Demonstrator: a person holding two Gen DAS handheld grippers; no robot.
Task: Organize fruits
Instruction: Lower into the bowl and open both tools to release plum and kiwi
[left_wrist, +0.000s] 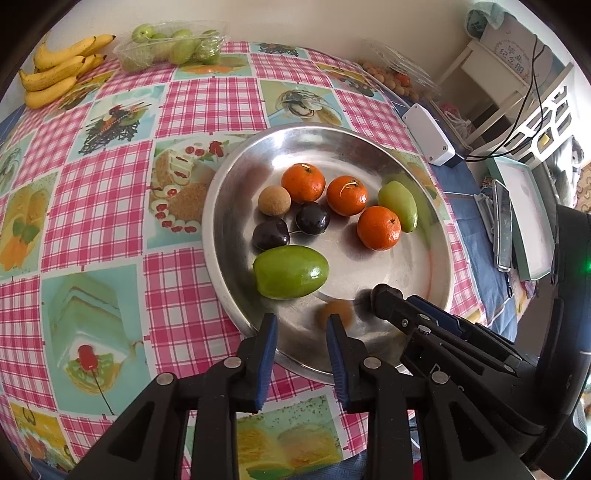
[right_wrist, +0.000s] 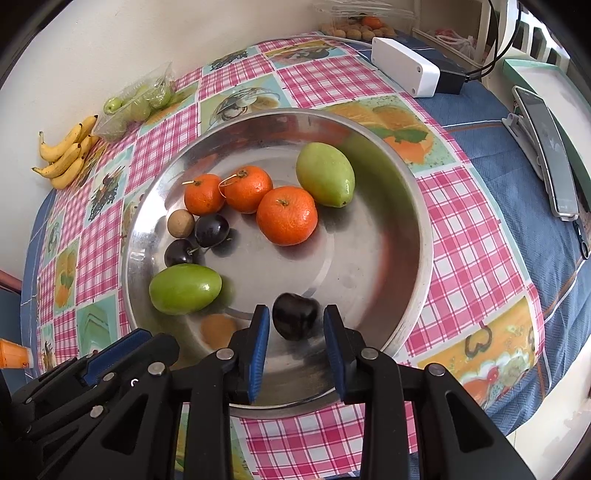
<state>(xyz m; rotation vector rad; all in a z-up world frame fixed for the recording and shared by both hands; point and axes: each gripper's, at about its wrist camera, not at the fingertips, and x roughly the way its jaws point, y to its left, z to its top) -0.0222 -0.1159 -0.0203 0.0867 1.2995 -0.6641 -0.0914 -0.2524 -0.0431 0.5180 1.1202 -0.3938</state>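
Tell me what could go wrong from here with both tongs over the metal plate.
The dark cherry sits loose between the open right tongs; round on smooth metal, it may roll off when nudged. The blurry brown fruit by the open left tongs looks to be moving. The two tools are close and could collide.

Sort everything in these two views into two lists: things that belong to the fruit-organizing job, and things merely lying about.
Belongs to the job:
metal plate
three oranges
two green fruits
dark cherries
brown longans
bananas
clear box of green fruit
clear box of longans

Just lying about:
white box
phone
checked tablecloth
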